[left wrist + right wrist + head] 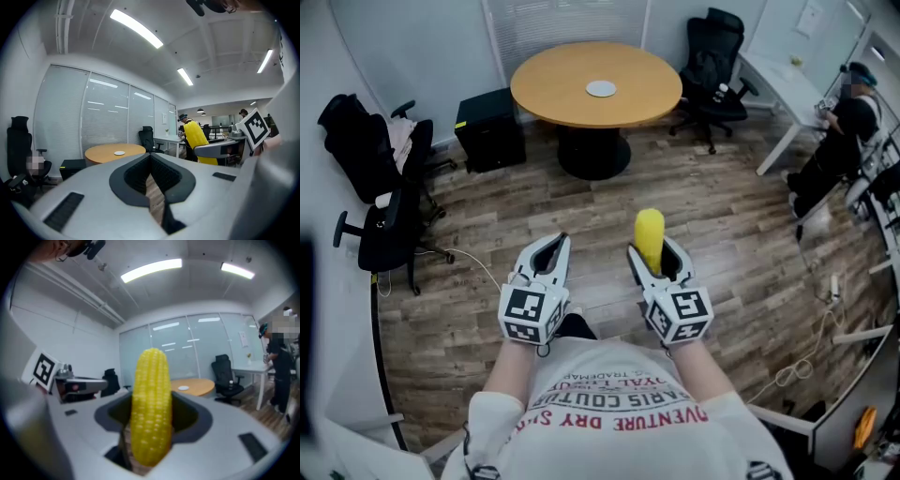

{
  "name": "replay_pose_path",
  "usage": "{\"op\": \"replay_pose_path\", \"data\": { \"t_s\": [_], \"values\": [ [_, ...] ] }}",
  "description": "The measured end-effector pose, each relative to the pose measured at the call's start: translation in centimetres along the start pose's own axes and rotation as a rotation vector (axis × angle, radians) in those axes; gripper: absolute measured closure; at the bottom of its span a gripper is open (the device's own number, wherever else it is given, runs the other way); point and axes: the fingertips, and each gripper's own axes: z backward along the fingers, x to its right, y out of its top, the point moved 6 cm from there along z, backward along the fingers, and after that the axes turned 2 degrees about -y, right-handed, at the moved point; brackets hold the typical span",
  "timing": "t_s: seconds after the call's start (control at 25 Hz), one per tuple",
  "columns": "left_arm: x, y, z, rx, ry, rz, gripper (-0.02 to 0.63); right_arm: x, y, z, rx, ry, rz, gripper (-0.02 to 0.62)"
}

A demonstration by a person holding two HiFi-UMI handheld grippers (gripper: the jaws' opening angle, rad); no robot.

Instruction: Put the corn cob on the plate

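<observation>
A yellow corn cob (649,239) stands upright between the jaws of my right gripper (652,255), which is shut on its lower part. In the right gripper view the corn cob (150,408) fills the middle and hides the right gripper's (150,401) jaw gap. My left gripper (551,246) hangs beside it, shut with nothing in it; its tips meet in the left gripper (151,157) view. A small white plate (601,89) lies on the round wooden table (553,94) well ahead, far from both grippers. The plate also shows small, as plate (119,153) and plate (183,388).
A black box (490,128) stands left of the table. Office chairs sit at the left (380,187) and behind the table (712,66). A person (844,136) sits at a white desk (783,80) on the right. Cables (806,361) trail over the wooden floor.
</observation>
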Motion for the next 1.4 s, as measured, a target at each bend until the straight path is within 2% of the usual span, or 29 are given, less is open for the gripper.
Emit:
{"op": "replay_pose_path", "data": {
  "t_s": [0.44,0.68,1.04,1.4],
  "values": [
    [0.2,-1.2,-1.3,-0.022,-0.018,0.055,0.572,1.4,-1.1,-0.2,-0.025,-0.003,-0.048,0.333],
    [-2.4,-1.6,-3.9,-0.025,0.012,0.064,0.572,2.8,-1.1,-3.5,-0.035,0.004,-0.060,0.333],
    [-11.2,-0.7,-12.6,-0.022,-0.030,0.107,0.572,4.9,0.8,-14.4,-0.050,-0.019,-0.067,0.333],
    [-22.8,1.5,-22.3,-0.019,-0.080,0.080,0.572,6.8,3.9,-27.5,-0.042,-0.089,-0.085,0.333]
  ]
}}
